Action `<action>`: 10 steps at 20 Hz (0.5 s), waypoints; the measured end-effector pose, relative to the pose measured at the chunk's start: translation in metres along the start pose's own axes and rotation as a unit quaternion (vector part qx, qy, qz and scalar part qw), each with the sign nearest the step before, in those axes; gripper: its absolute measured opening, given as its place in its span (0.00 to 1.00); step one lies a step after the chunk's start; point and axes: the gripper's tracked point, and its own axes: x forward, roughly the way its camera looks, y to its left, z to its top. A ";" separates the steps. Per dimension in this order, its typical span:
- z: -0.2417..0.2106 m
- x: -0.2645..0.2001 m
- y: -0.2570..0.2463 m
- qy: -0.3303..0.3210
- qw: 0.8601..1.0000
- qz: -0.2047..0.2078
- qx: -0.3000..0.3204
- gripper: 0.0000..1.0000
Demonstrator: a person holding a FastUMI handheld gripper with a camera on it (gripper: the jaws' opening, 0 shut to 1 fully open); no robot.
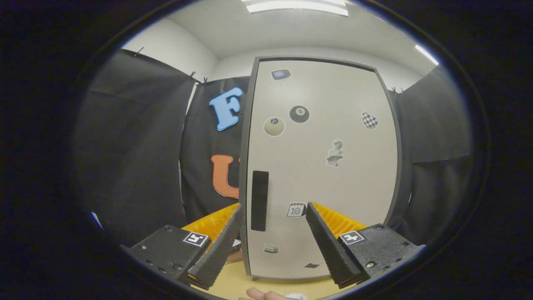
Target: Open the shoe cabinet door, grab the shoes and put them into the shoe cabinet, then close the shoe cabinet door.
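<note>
The gripper (272, 210) is held with its fingers spread wide and nothing between them. Just ahead of them the shoe cabinet (320, 166) stands upright, its door (349, 175) shut and dotted with stickers. The dark handle (259, 201) is seen between the fingertips, nearer the left one.

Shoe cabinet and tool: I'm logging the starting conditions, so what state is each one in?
Shoe cabinet door: closed, flush in its dark frame.
Door handle: untouched, ahead of the tool between its fingers.
Tool: open, fingers spread, holding nothing.
</note>
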 end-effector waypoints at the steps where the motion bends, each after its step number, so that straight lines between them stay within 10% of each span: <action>1: -0.005 0.008 0.008 0.007 1.000 0.002 0.005 0.99; 10: -0.017 0.080 0.030 0.043 0.998 -0.012 0.053 0.99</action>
